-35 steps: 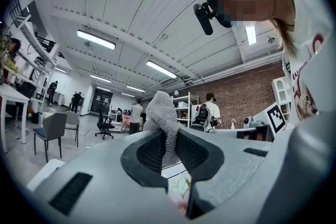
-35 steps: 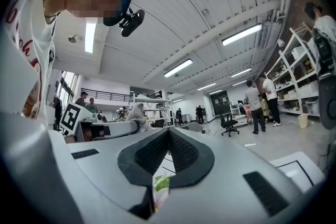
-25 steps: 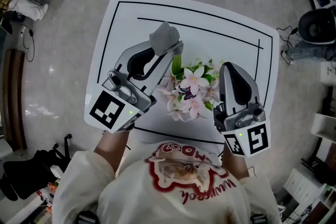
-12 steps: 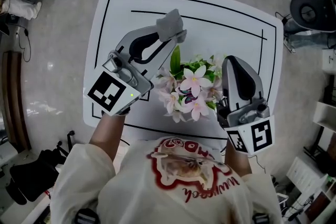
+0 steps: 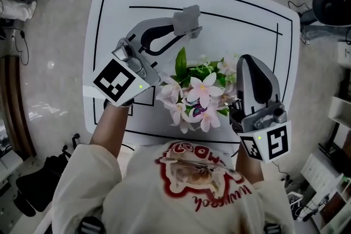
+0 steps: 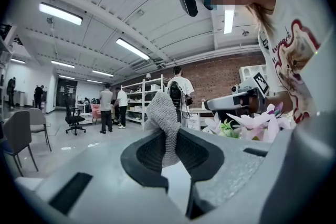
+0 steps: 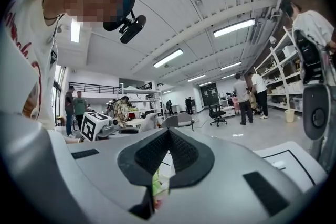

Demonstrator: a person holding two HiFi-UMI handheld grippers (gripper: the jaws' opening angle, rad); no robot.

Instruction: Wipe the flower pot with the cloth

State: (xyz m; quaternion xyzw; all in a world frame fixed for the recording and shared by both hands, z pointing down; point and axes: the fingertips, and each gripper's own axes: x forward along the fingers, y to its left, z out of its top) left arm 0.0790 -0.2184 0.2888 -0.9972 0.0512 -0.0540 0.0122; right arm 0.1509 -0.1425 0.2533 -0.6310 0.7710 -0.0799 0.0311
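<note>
Big white tabletop (image 5: 109, 24), and the flower pot is buried out of sight under its pink flowers (image 5: 200, 90), so I'd say no wiping has happened yet. The left tool (image 5: 186, 30) sits on the far side of the flowers pinching the grey cloth (image 5: 187, 16), not touching them. The right tool (image 5: 247, 58) is clamped shut on nothing, just beside the flowers.

Black-lined white table (image 5: 112, 19)
</note>
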